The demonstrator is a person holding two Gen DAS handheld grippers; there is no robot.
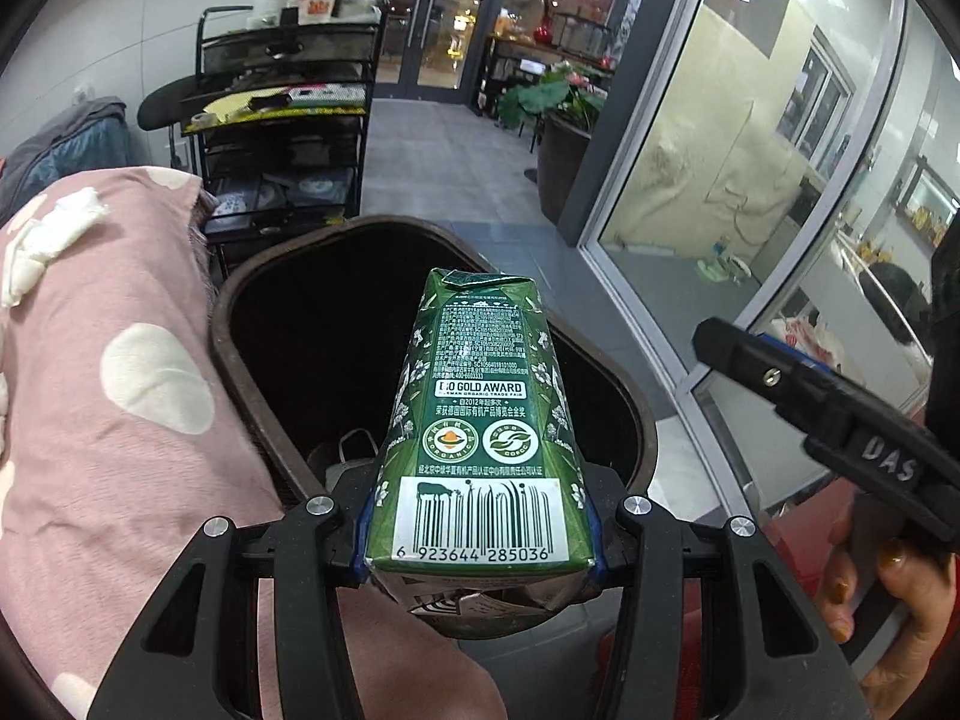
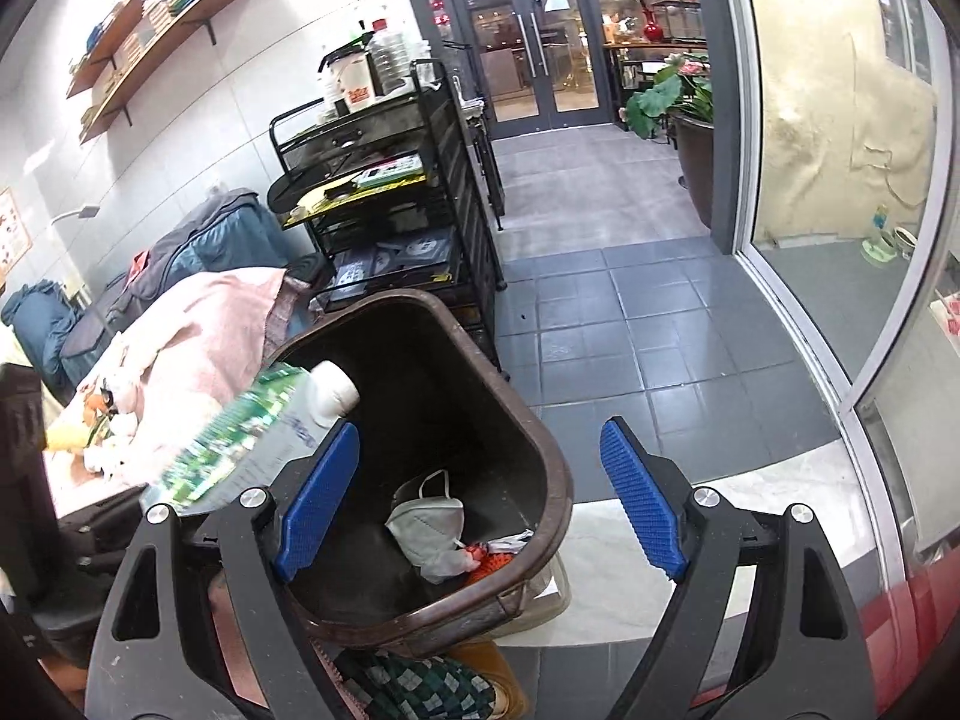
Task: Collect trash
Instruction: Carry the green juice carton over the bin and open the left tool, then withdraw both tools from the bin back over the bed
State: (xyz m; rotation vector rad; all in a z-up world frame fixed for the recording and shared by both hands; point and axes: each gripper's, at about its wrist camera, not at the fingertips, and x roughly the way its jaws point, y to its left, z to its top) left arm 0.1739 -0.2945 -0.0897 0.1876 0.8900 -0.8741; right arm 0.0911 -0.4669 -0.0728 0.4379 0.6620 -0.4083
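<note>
The left gripper (image 1: 480, 531) is clamped on a green carton (image 1: 483, 426), which sticks out forward between its fingers, barcode side up, directly above the mouth of the brown bin (image 1: 240, 354); the pink dotted cloth (image 1: 120, 372) lies just to its left; the right gripper (image 2: 480, 498) is spread wide with nothing between its blue pads (image 2: 642, 498), poised over the bin (image 2: 540, 450); a white face mask (image 2: 426, 519) lies on the bin floor ahead of it; the carton (image 2: 252, 438) shows blurred at its left finger.
</note>
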